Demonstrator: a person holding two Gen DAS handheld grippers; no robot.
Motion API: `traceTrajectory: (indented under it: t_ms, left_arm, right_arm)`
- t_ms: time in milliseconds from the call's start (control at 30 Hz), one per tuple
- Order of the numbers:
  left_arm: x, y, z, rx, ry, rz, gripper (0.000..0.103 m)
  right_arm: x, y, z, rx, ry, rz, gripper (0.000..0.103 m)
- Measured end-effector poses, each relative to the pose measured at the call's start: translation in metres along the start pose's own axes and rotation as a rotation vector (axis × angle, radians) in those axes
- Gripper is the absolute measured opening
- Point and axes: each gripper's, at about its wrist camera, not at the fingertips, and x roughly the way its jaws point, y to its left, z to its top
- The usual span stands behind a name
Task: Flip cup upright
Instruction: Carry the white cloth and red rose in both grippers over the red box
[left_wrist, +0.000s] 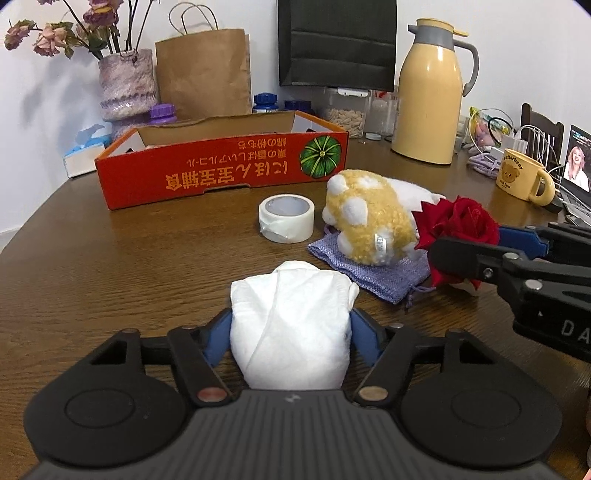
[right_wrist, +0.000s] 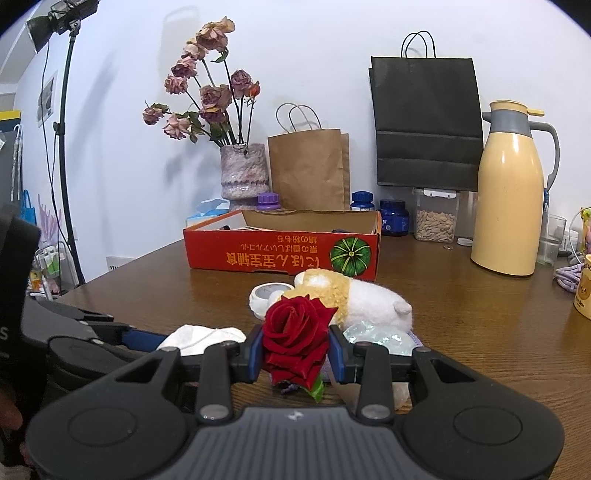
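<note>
Finds the cup (left_wrist: 291, 343) near, mid-table (left_wrist: 110, 266): white, wrinkled, paper-like, rounded at the far end; cannot tell its opening. Notes it pinched at both sides by the left gripper (left_wrist: 291, 321). Notes the right gripper (right_wrist: 295, 350) pressed onto a red rose (right_wrist: 295, 328), right of the cup, near a plush toy (left_wrist: 369, 225) and tape roll (left_wrist: 286, 218).

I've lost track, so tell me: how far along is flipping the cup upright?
Done: nothing looks flipped yet. In hand: the left gripper is closed on a white wrapped bundle, possibly the cup, low on the table; the right gripper is shut on a rose. Left: turning the bundle upright and setting it down. The yellow mug already stands upright, untouched.
</note>
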Motion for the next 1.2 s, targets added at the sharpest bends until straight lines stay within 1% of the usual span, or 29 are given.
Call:
traceTrajectory:
  t_ms: [300,433,567,900,1200]
  left_arm:
    - [-0.013,0.006,0.001,-0.027,-0.034,0.021,0.065]
    - [-0.021,0.012,0.005,-0.042,-0.053,0.027,0.065]
    - [-0.028,0.019,0.011,-0.054,-0.076,0.035,0.065]
    - [-0.044,0.035,0.037,-0.081,-0.152,0.054,0.064]
    - [-0.044,0.049,0.067,-0.119,-0.198,0.077,0.063]
  right_arm:
    - [0.002,0.002,0.001,-0.015,0.011,-0.001,0.035]
    - [0.000,0.004,0.000,-0.026,-0.011,0.008,0.035]
    - [0.001,0.008,0.004,-0.029,-0.015,0.009,0.035]
    - [0.005,0.022,0.034,-0.046,-0.072,0.022,0.035]
    - [0.015,0.028,0.067,-0.043,-0.124,0.024,0.035]
